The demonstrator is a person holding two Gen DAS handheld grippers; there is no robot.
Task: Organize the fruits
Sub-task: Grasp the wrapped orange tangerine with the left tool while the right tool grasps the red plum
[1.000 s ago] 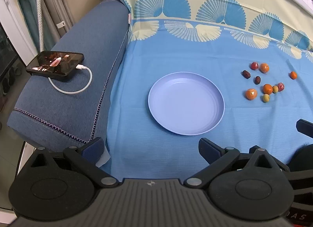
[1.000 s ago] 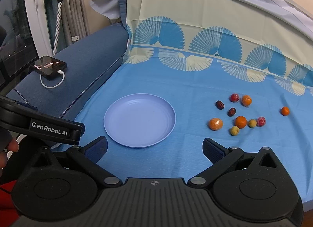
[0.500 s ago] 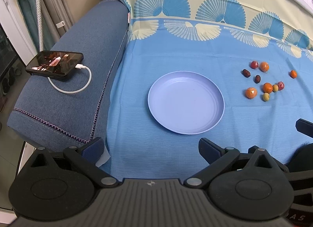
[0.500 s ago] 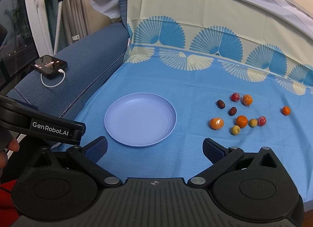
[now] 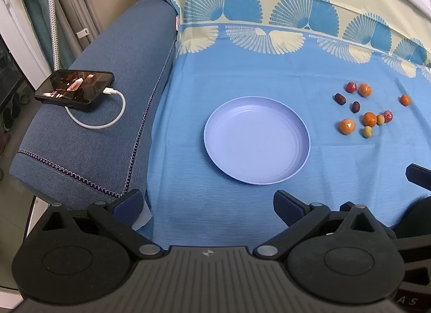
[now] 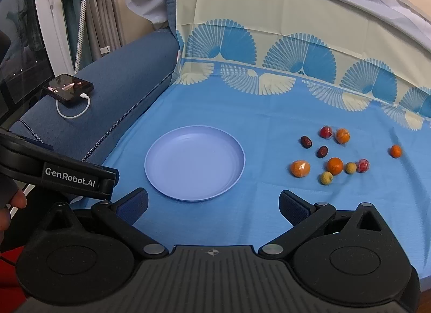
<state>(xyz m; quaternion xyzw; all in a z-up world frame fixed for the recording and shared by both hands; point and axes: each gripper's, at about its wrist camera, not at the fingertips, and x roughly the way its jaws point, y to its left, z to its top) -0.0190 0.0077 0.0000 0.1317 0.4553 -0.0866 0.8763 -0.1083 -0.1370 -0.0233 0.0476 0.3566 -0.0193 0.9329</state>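
A pale lilac plate (image 5: 301,151) (image 6: 234,175) lies empty on the blue cloth. To its right are several small fruits: oranges (image 5: 347,126) (image 6: 300,168), red ones (image 5: 351,87) (image 6: 325,131), two dark dates (image 5: 340,98) (image 6: 306,141) and yellow-green ones (image 5: 367,131) (image 6: 326,177). One orange (image 5: 405,99) (image 6: 396,150) sits apart at the far right. My left gripper (image 5: 207,204) is open, low in front of the plate, holding nothing. My right gripper (image 6: 212,206) is open too, near the plate's front edge, with the fruits ahead to its right.
A phone (image 5: 75,89) (image 6: 68,87) with a white cable (image 5: 107,120) lies on the dark blue sofa arm (image 5: 107,138) at the left. The left gripper's body (image 6: 59,175) and a hand (image 6: 13,202) show at the right wrist view's left edge. The cloth rises up the backrest behind.
Both views have shifted only slightly; the plate and fruits lie where they were. Both grippers stay open.
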